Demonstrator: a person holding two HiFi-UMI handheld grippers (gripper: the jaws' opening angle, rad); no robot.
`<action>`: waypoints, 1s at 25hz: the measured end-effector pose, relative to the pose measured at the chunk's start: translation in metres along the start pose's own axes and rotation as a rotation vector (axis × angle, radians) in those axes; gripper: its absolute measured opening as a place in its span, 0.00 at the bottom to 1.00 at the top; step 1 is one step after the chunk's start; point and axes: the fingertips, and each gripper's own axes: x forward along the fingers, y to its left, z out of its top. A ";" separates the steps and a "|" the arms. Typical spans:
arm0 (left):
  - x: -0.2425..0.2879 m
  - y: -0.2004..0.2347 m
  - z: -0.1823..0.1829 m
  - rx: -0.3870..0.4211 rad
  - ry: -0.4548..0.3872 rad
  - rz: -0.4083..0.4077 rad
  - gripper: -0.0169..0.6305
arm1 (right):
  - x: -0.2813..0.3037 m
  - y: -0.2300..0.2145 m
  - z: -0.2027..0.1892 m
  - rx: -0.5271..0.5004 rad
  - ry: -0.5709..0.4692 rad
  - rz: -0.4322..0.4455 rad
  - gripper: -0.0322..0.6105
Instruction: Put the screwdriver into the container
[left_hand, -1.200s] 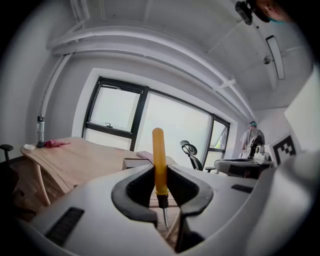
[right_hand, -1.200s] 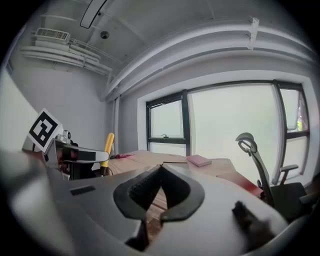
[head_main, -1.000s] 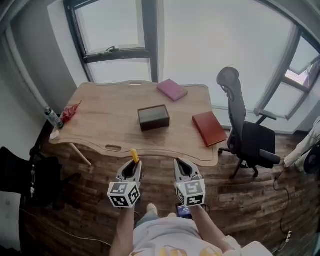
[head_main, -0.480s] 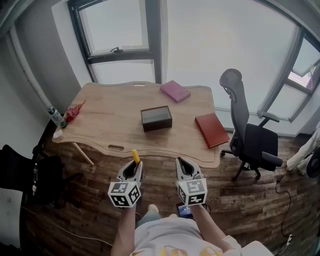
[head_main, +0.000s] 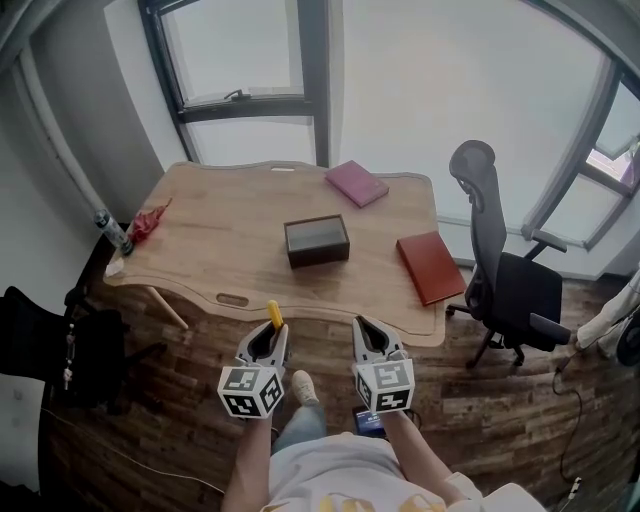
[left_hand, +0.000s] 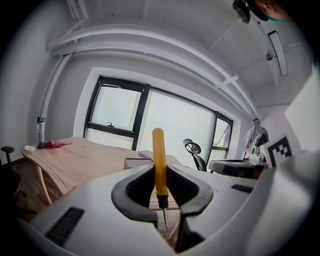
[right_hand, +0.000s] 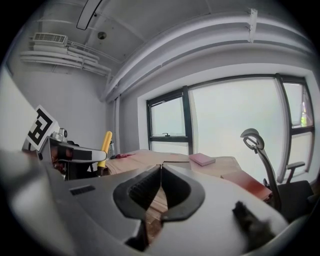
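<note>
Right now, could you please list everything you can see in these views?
table: one, light wood, centre
container: one, dark box, mid-table
pink book: one, table's far edge
red book: one, table's right end
bottle: one, pale, table's left end
cloth: one, red, beside bottle
office chair: one, black, right of table
screwdriver: one, yellow handle, upright in left gripper
left gripper: white, shut on screwdriver
right gripper: white, shut, empty

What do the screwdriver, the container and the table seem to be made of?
The screwdriver: smooth yellow handle, probably plastic; thin grey shaft, likely metal. The container: dark box with matte walls; material unclear, perhaps plastic or metal. The table: light wood or wood veneer, matte, with visible grain.
</note>
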 end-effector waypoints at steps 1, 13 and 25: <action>0.007 0.004 0.003 0.000 -0.002 -0.001 0.15 | 0.008 -0.002 0.000 -0.002 0.003 0.000 0.10; 0.169 0.064 0.031 0.001 0.062 -0.101 0.15 | 0.156 -0.067 0.012 0.013 0.069 -0.087 0.10; 0.300 0.117 0.061 0.012 0.162 -0.226 0.15 | 0.285 -0.107 0.036 0.024 0.119 -0.174 0.10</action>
